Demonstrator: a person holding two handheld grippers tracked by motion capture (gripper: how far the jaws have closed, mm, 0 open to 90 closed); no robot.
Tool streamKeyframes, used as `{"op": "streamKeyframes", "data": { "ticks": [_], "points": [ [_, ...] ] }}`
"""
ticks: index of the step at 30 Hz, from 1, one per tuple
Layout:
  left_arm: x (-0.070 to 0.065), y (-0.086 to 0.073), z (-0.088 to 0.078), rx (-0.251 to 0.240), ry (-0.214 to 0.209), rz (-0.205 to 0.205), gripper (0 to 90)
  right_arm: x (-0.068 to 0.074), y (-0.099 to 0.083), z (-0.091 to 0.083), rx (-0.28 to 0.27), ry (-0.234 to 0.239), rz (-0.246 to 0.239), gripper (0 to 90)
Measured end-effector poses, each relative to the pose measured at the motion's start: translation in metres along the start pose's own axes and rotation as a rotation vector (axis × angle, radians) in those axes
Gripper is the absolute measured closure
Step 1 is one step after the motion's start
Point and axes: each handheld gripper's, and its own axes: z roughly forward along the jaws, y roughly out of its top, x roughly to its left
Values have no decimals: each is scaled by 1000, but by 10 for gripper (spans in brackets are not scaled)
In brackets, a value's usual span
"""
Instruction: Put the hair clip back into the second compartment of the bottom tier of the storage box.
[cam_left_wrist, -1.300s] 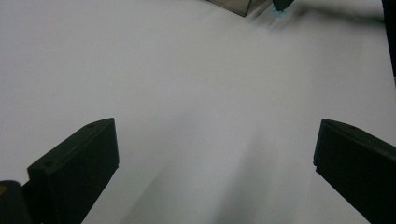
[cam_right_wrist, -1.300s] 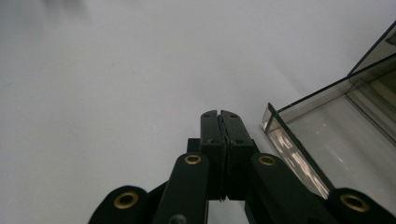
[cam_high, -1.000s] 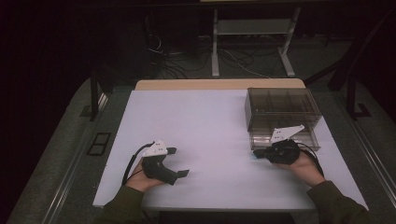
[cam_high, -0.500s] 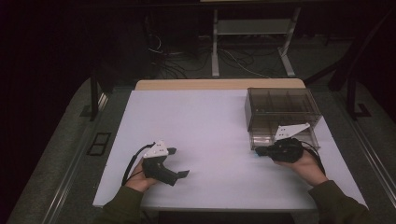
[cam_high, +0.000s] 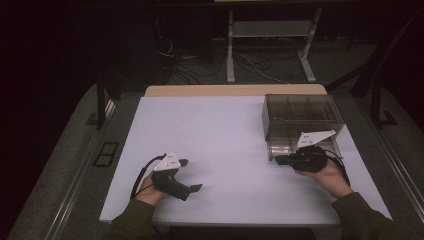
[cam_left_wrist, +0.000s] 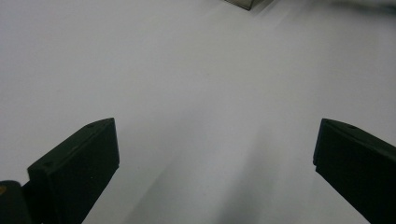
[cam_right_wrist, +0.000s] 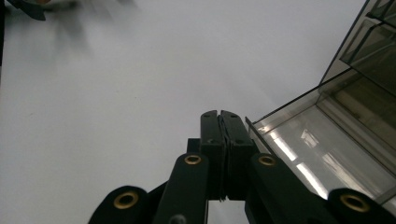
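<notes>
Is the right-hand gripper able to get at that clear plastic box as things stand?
Probably yes. The right gripper, jaws shut, sits right beside the clear box's near corner on the white table, with nothing between them.

High view sits above your side, looks fwd & down on the whole white table (cam_high: 220, 135); your forearms enter from the bottom edge. Left gripper view rides low behind the left gripper (cam_left_wrist: 215, 163), close over the tabletop, w/ a corner of the smoked plastic box (cam_left_wrist: 243, 3) far ahead at the top. Right gripper view looks along the right gripper (cam_right_wrist: 219, 116), box wall just to its right, v. near. Both gripper views share w/ the high view the bare table & that box (cam_high: 302, 122)
</notes>
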Motion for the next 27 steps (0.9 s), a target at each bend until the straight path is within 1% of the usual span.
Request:
{"op": "streamKeyframes", "data": {
  "ticks": [2, 5, 9, 11, 13, 15, 17, 18, 23, 27],
  "points": [
    [0, 0, 0, 5, 9, -8, 0, -1, 1, -2, -4, 0, 7, 875],
    [1, 0, 0, 3, 9, -13, 0, -4, 3, -3, -5, -8, 14, 875],
    [0, 1, 0, -3, 10, -8, 0, -7, 8, -10, -9, -16, 19, 875],
    [-1, 0, 0, 2, 23, -7, 0, -9, 11, -12, -11, -20, 17, 875],
    [-1, 1, 0, 2, 22, -10, 0, -10, 12, -13, -14, -22, 16, 875],
    [-1, 1, -1, -4, 25, -22, 0, -12, 12, -15, -24, -22, 17, 875],
    [-1, 1, -1, -3, 26, -21, 0, -13, 11, -15, -30, -23, 20, 875],
    [-1, 0, -1, 1, 33, -24, 0, -14, 11, -15, -28, -29, 21, 875],
    [-1, 0, -1, -2, 33, -22, 0, -18, 9, -18, -37, -40, 35, 874],
    [-1, 0, -2, -4, 26, -7, 0, -22, 8, -21, -40, -56, 42, 875]
  ]
}}
